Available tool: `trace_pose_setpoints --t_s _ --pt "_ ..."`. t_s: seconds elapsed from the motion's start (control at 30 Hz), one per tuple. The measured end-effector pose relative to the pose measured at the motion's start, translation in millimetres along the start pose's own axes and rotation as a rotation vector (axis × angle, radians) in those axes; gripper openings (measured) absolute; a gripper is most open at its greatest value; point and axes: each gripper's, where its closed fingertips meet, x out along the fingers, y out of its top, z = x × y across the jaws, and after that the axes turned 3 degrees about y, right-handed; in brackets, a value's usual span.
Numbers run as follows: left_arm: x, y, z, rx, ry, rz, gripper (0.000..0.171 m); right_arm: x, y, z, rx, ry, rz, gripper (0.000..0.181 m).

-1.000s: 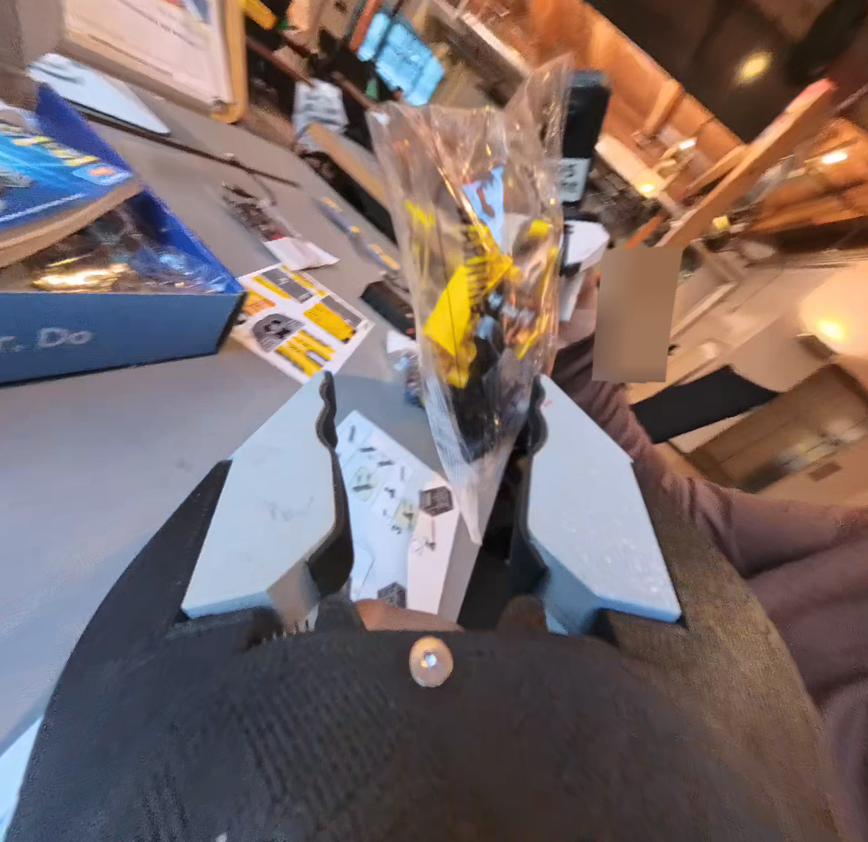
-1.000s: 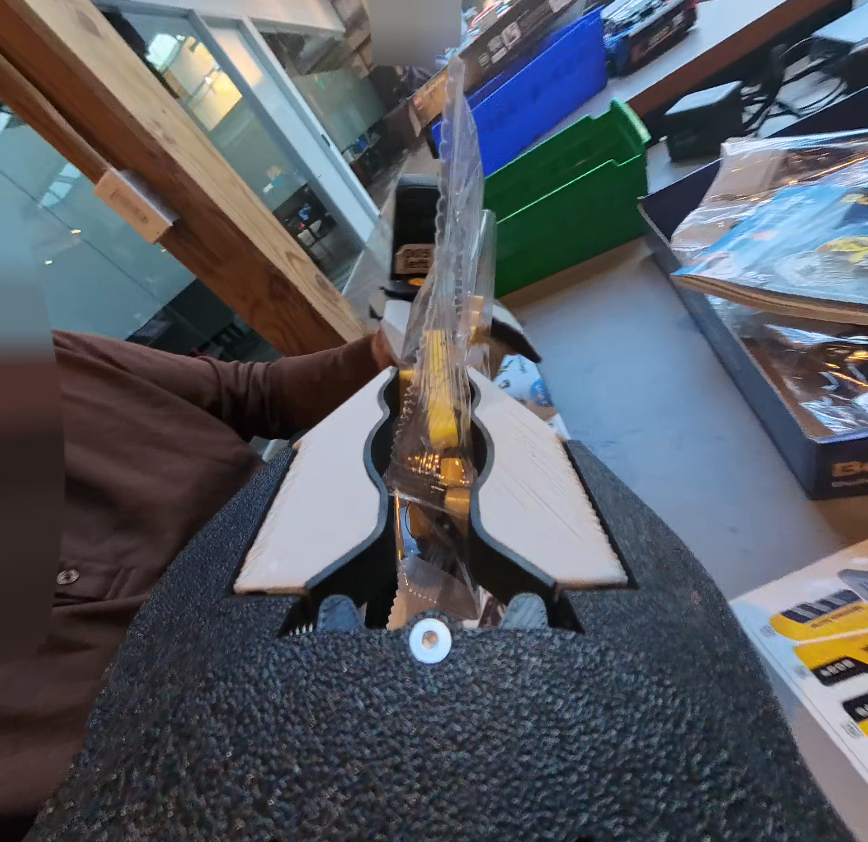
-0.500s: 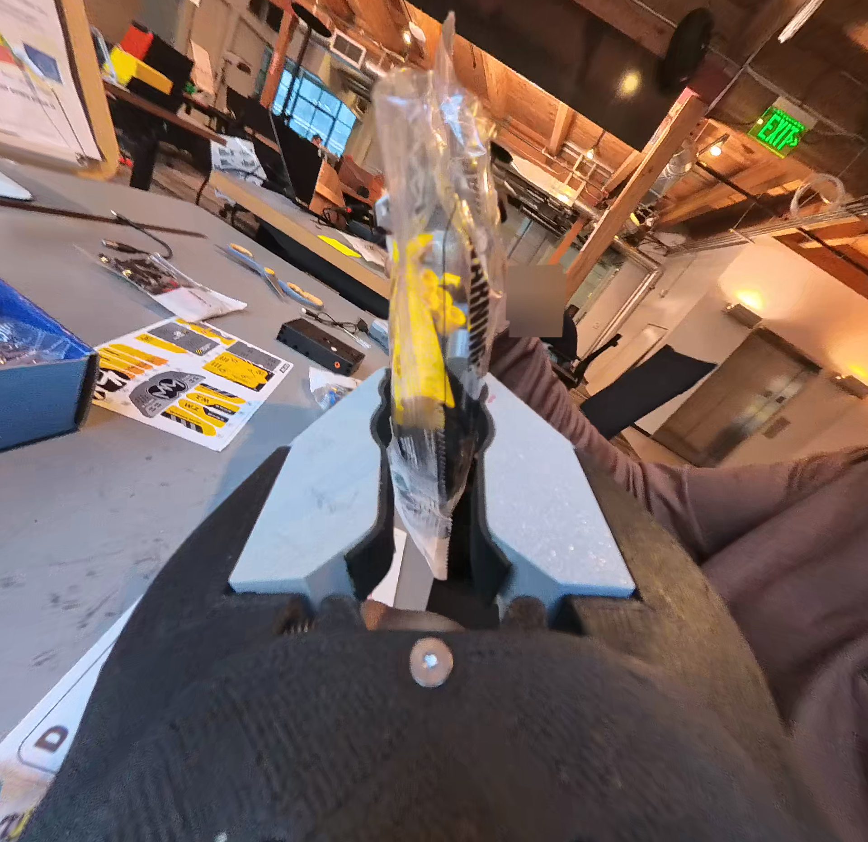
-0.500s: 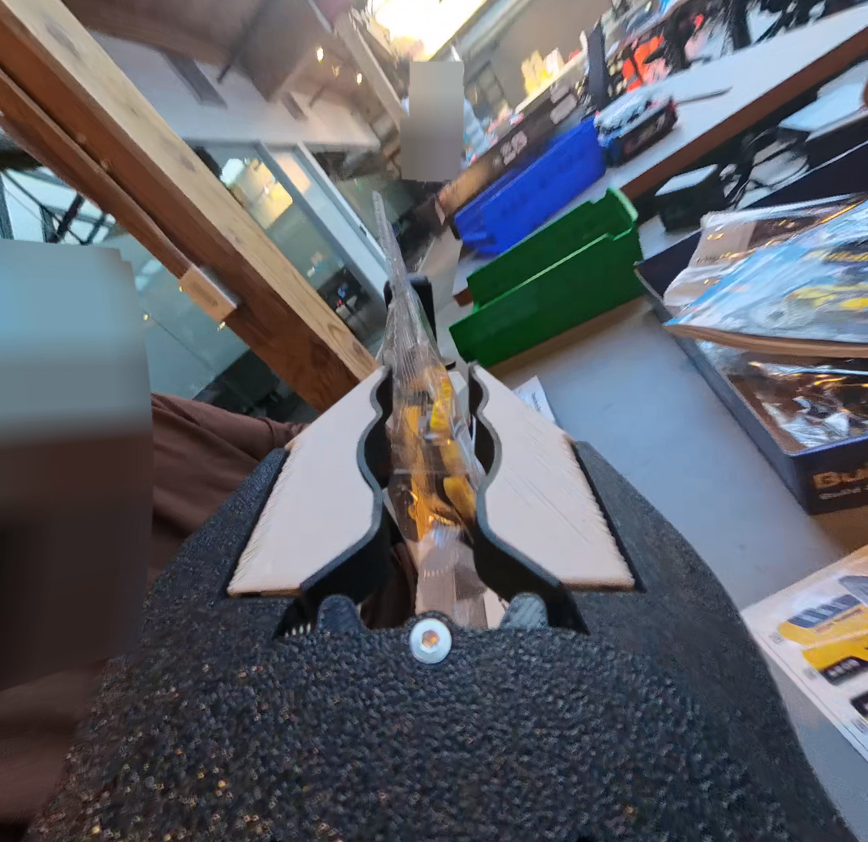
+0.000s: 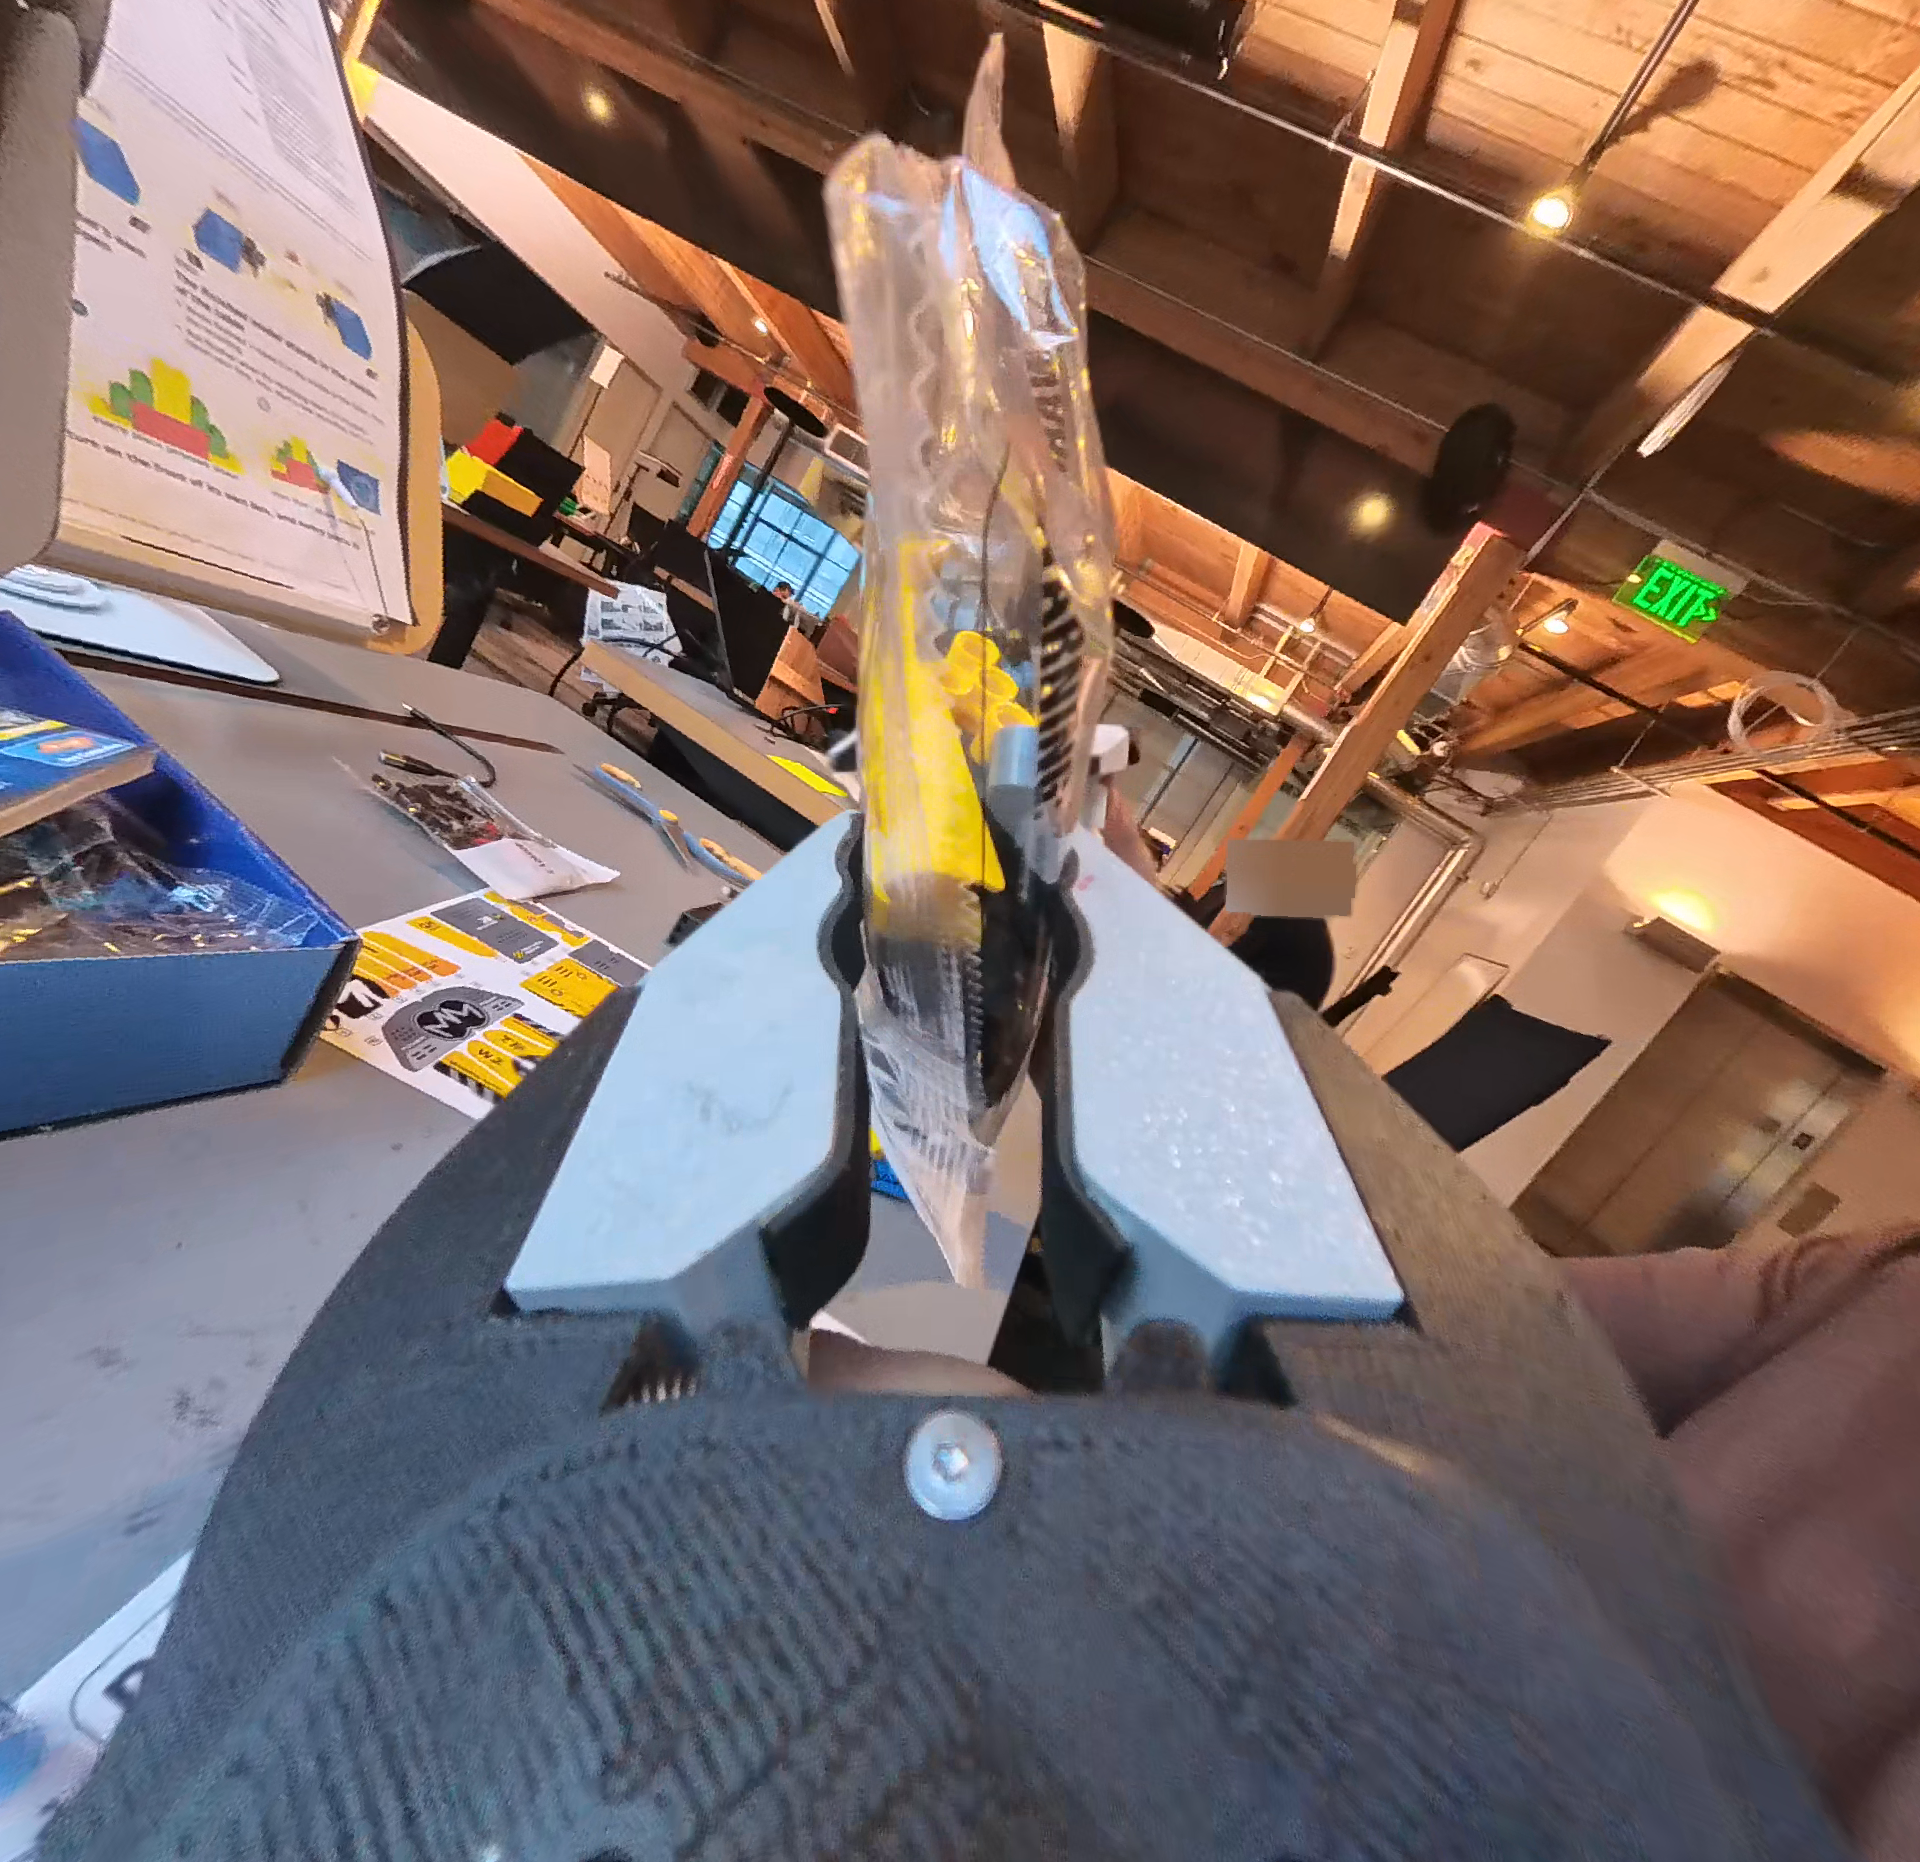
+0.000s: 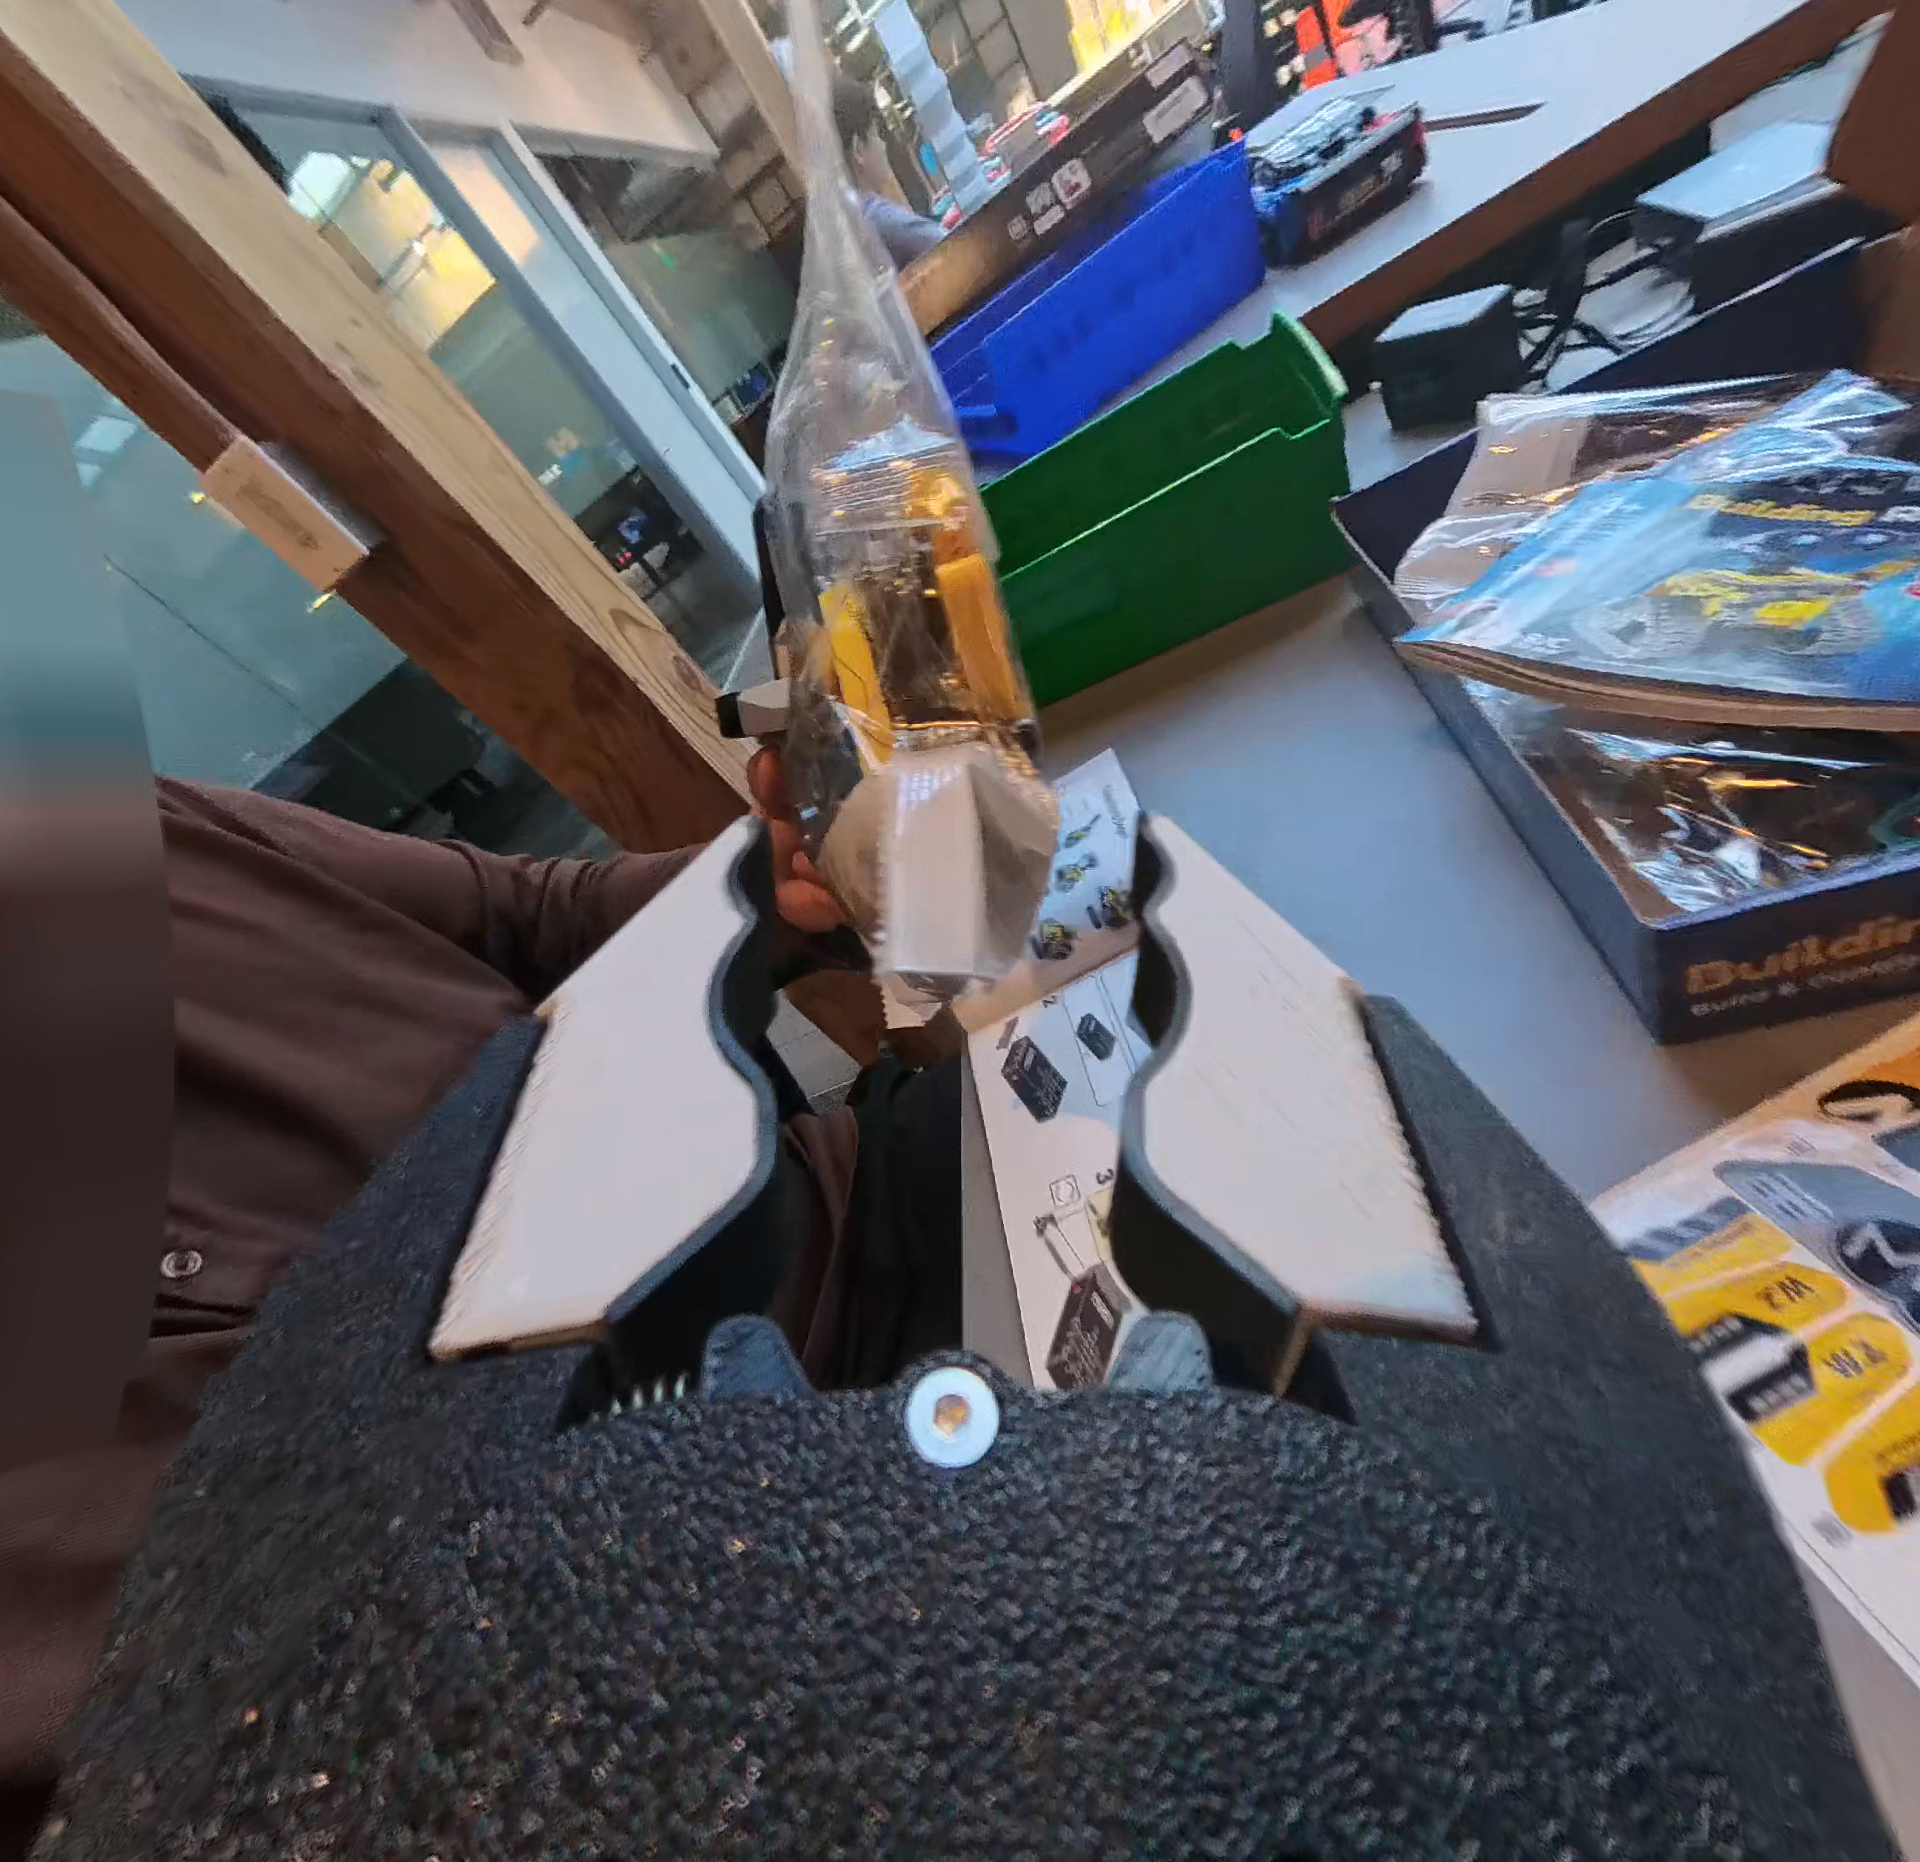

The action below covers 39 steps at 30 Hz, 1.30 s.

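Note:
A clear plastic bag (image 5: 966, 565) of yellow and black building pieces stands upright in the left wrist view. My left gripper (image 5: 956, 856) is shut on its lower part and holds it up above the grey table (image 5: 156, 1241). In the right wrist view the same bag (image 6: 883, 565) rises just ahead, pinched at its base by the left gripper's pale fingers (image 6: 1003, 825). My right gripper (image 6: 943, 846) is open and empty, its jaws wide apart just short of the bag's base. A hand in a brown sleeve (image 6: 364, 960) is behind the bag.
A blue box (image 5: 156, 981) of bagged parts with a booklet (image 6: 1714, 586) on top lies on the table. A yellow sticker sheet (image 5: 478, 991), scissors (image 5: 665, 815) and an instruction sheet (image 6: 1049, 1085) lie nearby. A green bin (image 6: 1164, 524), a blue bin (image 6: 1101, 285) and a wooden post (image 6: 364, 462) stand behind.
My left gripper closed on the bag and tilted up with it. My right gripper opened, let go of the bag and drew back a little.

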Motion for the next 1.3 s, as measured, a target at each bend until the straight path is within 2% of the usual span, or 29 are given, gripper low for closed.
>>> trace_pose_setpoints --t_s 0.07,0.3,0.37,0.4,0.43,0.47,0.5,0.57,0.6,0.67,0.77,0.9,0.93,1.0,1.2,1.3 --pt "-3.3 2.4 1.3 0.023 0.016 0.004 0.031 7.1 -0.8 -2.8 -0.020 0.005 -0.007 0.034" --pt "-2.7 7.2 6.1 0.158 0.033 0.010 0.031 6.4 13.1 -2.8 -0.138 -0.118 0.009 0.025" --pt "-5.3 13.6 5.8 0.310 0.104 0.014 0.031 0.1 17.1 6.8 -0.145 -0.184 0.033 0.016" --pt "-7.6 17.4 4.8 0.511 0.183 0.014 0.031 -5.9 18.0 15.2 -0.143 -0.235 0.040 0.014" --pt "-10.6 22.7 6.1 0.761 0.276 0.014 0.030 -13.4 18.9 22.5 -0.135 -0.276 0.052 0.003" --pt "-13.9 28.4 10.0 1.029 0.369 0.013 0.030 -21.0 20.9 25.7 -0.119 -0.287 0.074 0.010" --pt "-16.9 32.2 15.6 1.311 0.457 0.011 0.030 -26.4 23.4 22.8 -0.089 -0.251 0.103 0.017" --pt "-19.1 30.8 24.8 1.831 0.592 -0.004 0.030 -32.0 30.1 4.9 0.006 -0.079 0.165 0.032" --pt "-18.6 25.6 29.7 2.014 0.595 0.014 0.029 -33.5 33.1 -3.0 0.055 0.003 0.193 0.040" --pt "-17.6 8.2 30.5 2.190 0.513 0.008 0.029 -32.1 33.5 -8.8 0.114 0.092 0.209 0.053" --pt "-18.0 -18.4 18.0 2.316 0.424 -0.102 0.030 -13.9 12.8 -8.2 0.163 0.126 0.105 0.073" --pt "-21.3 -26.9 17.9 2.375 0.406 -0.092 0.030 11.1 -10.6 -18.6 0.206 0.207 -0.020 0.073" --pt "-21.4 -26.2 18.0 2.379 0.410 -0.089 0.030 15.9 -15.6 -17.2 0.206 0.196 -0.047 0.059" --pt "-22.6 -25.7 14.3 2.401 0.430 -0.108 0.030 21.9 -23.6 -17.6 0.148 0.183 -0.091 0.000" --pt "-24.8 -39.8 9.4 2.351 0.438 -0.144 0.030 26.6 -23.4 -3.9 -0.010 0.038 -0.104 0.000" --pt "-24.0 -41.5 11.2 2.340 0.470 -0.119 0.031 26.2 -20.0 -6.1 -0.063 0.034 -0.087 0.000"
